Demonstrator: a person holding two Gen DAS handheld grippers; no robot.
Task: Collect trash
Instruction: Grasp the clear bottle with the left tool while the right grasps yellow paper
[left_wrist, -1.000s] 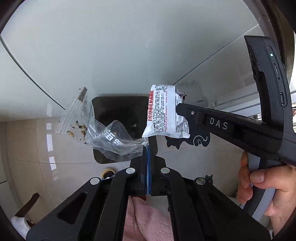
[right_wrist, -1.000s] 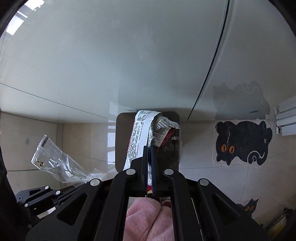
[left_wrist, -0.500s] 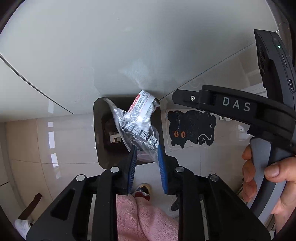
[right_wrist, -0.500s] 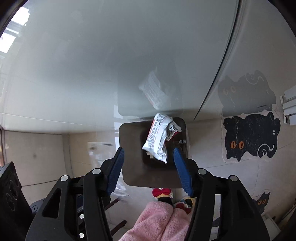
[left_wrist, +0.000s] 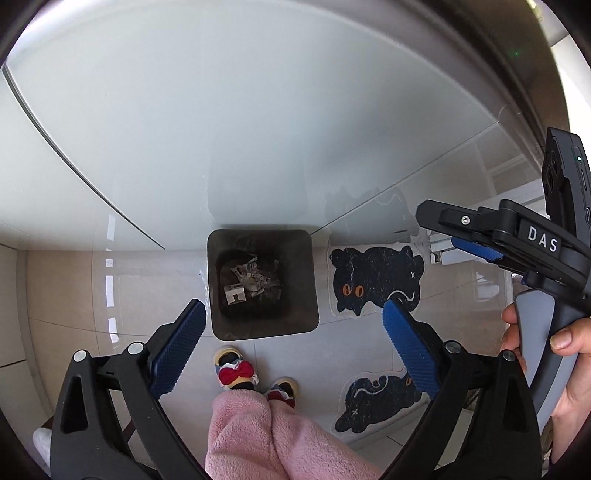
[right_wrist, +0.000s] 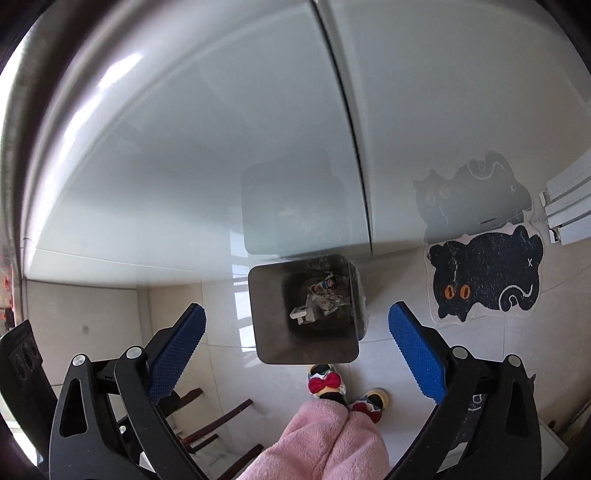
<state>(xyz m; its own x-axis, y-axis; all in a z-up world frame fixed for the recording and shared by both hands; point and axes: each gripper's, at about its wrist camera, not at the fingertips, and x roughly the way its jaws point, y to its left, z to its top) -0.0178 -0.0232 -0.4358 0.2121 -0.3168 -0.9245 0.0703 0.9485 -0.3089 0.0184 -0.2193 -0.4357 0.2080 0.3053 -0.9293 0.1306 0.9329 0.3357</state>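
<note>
- Cabinet front (left_wrist: 258, 110): a large glossy pale panel stands directly behind the bin and reflects it. Risk, in my judgement: a gripper swung forward on the way out could knock the panel, since both tools hang close in front of it.
- Floor (left_wrist: 66, 295): pale glossy tile carrying two black cat mats (left_wrist: 373, 280). Any wrapper that missed the bin would lie here; none shows in either view.
- Trash bin (left_wrist: 262, 282): dark, square, open-topped, standing on the floor against the cabinet front, just ahead of the person's slippers (left_wrist: 236, 371). Risk: it looks light and is unsecured, so a foot or a lowered gripper could tip it and spill the contents.
- Left gripper (left_wrist: 291, 347): above the bin, jaws opening, wide apart, nothing between the blue pads.
- Right gripper (right_wrist: 295, 347): also above the bin, jaws opening, nothing between them. In the left wrist view it sits at the right edge, held by a hand (left_wrist: 554, 373). Risk: the two tools are near each other and could clash if both turn inward.
- Trash (left_wrist: 247, 282): crumpled printed wrappers and a small white piece lie at the bottom of the bin, well below the rim. Individual items cannot be told apart.
</note>
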